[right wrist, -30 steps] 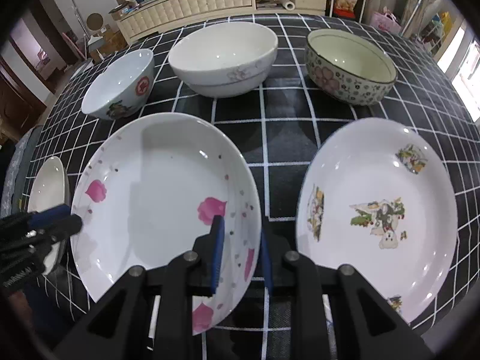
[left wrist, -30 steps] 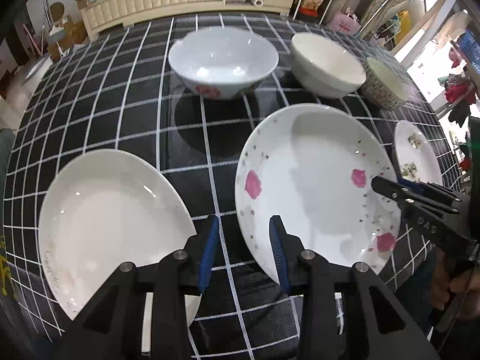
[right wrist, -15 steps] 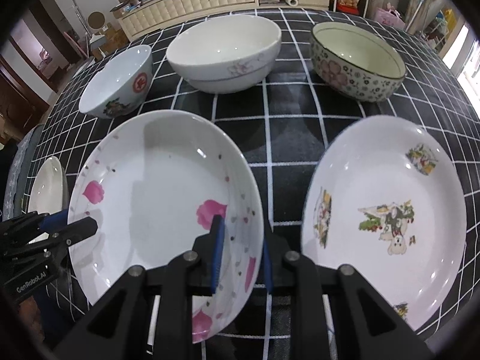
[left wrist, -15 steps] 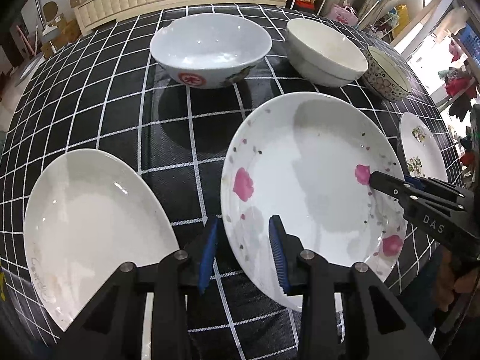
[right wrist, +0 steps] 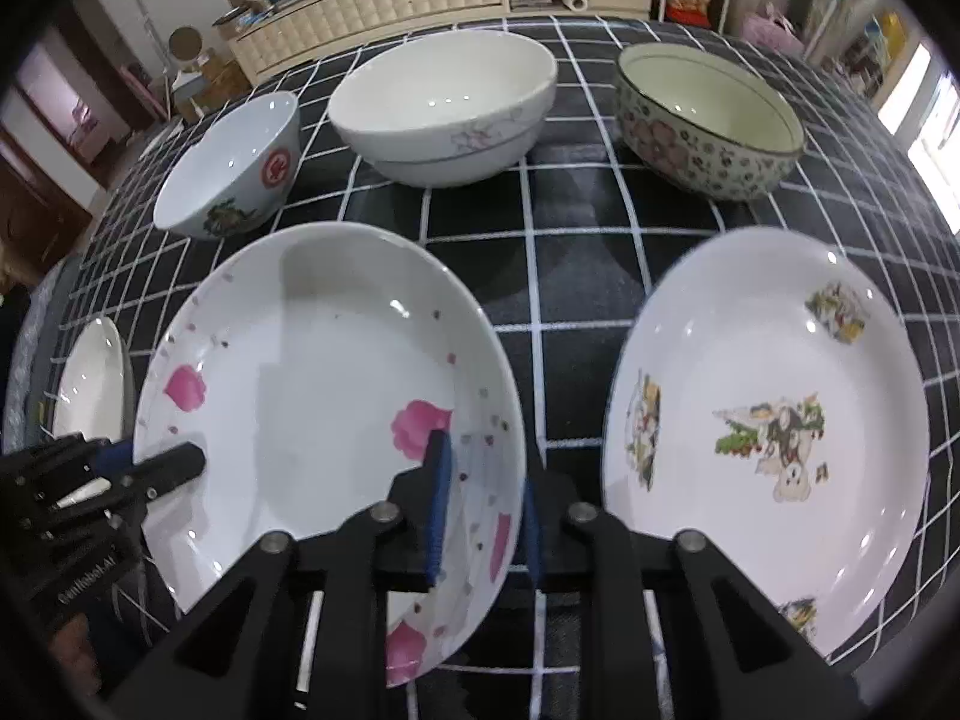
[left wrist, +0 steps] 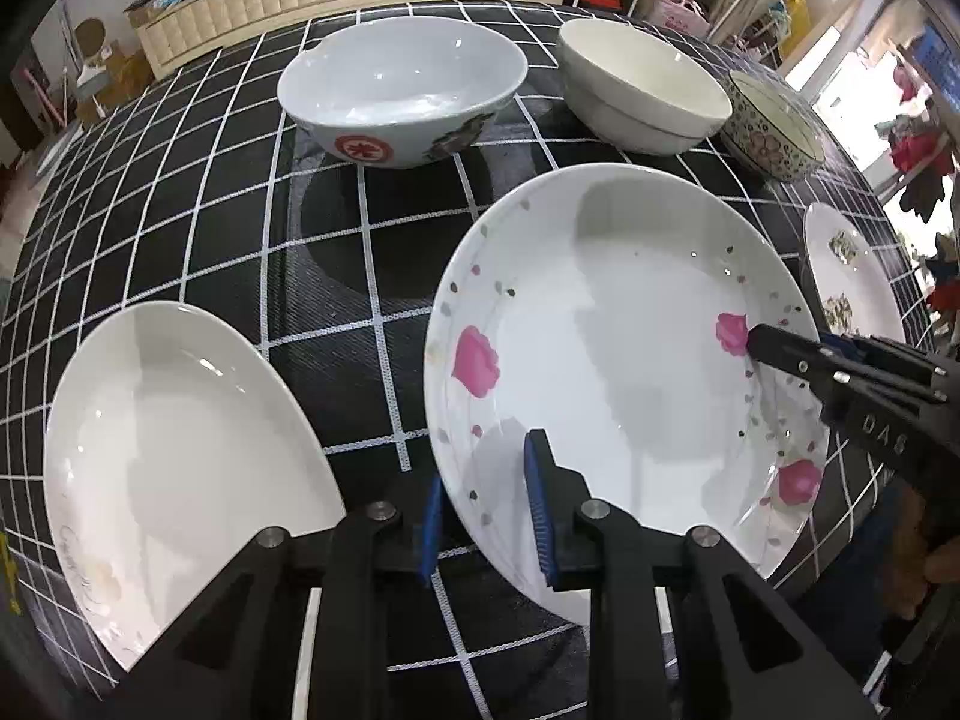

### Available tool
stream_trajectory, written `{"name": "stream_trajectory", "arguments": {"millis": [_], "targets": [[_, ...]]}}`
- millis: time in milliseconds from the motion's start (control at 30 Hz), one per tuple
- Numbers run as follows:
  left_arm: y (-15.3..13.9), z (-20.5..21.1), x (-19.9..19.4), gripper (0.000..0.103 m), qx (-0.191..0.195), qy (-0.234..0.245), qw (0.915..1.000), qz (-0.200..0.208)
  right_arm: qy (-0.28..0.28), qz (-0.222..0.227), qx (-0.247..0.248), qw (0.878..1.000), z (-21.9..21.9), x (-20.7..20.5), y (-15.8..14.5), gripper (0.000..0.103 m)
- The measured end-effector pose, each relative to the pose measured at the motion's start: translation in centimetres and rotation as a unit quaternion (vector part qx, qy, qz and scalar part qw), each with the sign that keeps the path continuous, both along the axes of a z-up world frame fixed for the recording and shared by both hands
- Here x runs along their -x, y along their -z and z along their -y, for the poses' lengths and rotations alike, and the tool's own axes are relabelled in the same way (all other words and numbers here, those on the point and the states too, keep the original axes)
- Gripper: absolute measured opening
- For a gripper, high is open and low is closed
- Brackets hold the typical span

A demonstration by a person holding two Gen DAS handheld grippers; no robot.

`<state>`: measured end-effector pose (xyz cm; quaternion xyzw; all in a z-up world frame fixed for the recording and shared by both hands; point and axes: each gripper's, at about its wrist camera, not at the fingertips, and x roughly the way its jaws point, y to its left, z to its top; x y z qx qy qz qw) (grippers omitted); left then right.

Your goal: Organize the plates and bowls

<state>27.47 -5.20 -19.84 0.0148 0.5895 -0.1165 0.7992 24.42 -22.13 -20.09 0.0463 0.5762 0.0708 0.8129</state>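
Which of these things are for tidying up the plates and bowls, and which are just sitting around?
For the job:
- pink-flower plate, rim between both tongs, left and right
- plain white plate
- cartoon plate
- red-stamp bowl
- white bowl
- flowered bowl

Just sitting around:
- checked tablecloth
- cream cabinet behind the table

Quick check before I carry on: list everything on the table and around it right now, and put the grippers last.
Plates: three, near row; plain white on the left, pink-flowered in the middle, cartoon-printed on the right.
Bowls: three, far row; pale blue with red emblem, plain white, flower-patterned.
Tablecloth: one, black with white grid, under everything.
Sideboard: one, cream, behind the table.
Left hand-held gripper: black with blue pads, on the pink-flowered plate's left rim, jaws just closing.
Right hand-held gripper: the same, on its right rim, jaws just closing.
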Motion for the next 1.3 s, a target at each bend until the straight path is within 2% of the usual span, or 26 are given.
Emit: {"name": "stream_trajectory", "arguments": {"millis": [167, 300, 767, 900, 1167, 1300], "targets": [[-0.2, -0.7, 0.4, 0.023, -0.004, -0.009, 0.9999, -0.005, -0.008, 0.012, 0.005, 1.0, -0.5, 0.6, -0.9, 0.019], [-0.9, -1.5, 1.3, 0.022, 0.008, -0.024, 0.9997, 0.0, -0.011, 0.019, 0.001, 1.0, -1.1, 1.0, -1.9, 0.019], [-5.4, -6.4, 4.5, 0.02, 0.003, -0.07, 0.9964, 0.047, -0.049, 0.071, -0.013, 0.996, -6.0, 2.0, -6.0, 0.017], [-6.0, -8.7, 5.6, 0.02, -0.011, -0.091, 0.9943, 0.054, -0.063, 0.067, -0.029, 0.995, -8.6, 1.9, -5.7, 0.017], [-4.8, -15.4, 7.5, 0.017, -0.023, -0.153, 0.9872, 0.038, -0.102, 0.048, -0.043, 0.993, -14.2, 2.4, -3.8, 0.017], [-4.6, -17.4, 8.4, 0.017, -0.036, -0.17, 0.984, 0.042, -0.119, 0.045, -0.04, 0.991, -16.8, 2.3, -3.2, 0.017]]}}
